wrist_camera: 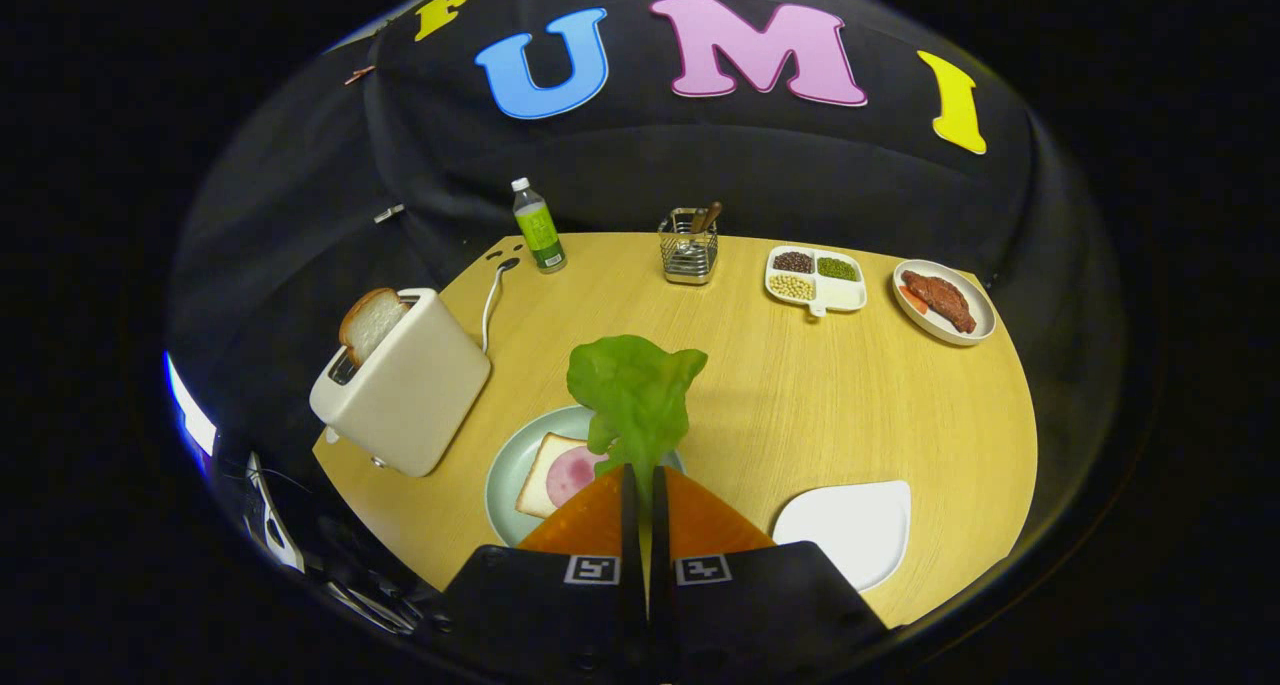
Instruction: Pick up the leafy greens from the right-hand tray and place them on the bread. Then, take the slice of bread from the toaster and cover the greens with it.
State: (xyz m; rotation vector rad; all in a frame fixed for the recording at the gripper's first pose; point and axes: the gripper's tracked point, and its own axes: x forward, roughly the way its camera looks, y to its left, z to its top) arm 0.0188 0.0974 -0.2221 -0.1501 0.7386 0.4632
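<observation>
My gripper (641, 473) is shut on the stem of the leafy greens (633, 390), which stand up beyond the orange fingers (595, 515). Under the fingers and the greens lies a pale green plate (512, 470) holding a slice of bread (545, 470) topped with a pink round of ham (573, 473). Left of the plate stands a cream toaster (405, 385) with a slice of bread (370, 322) sticking out of its slot. The white tray (848, 527) to the right of the fingers is bare.
Along the table's far edge stand a green-labelled bottle (538, 227), a wire cutlery holder (688, 248), a divided dish of beans (815, 278) and a plate with meat (944, 301). The toaster's white cord (491, 300) runs to the back.
</observation>
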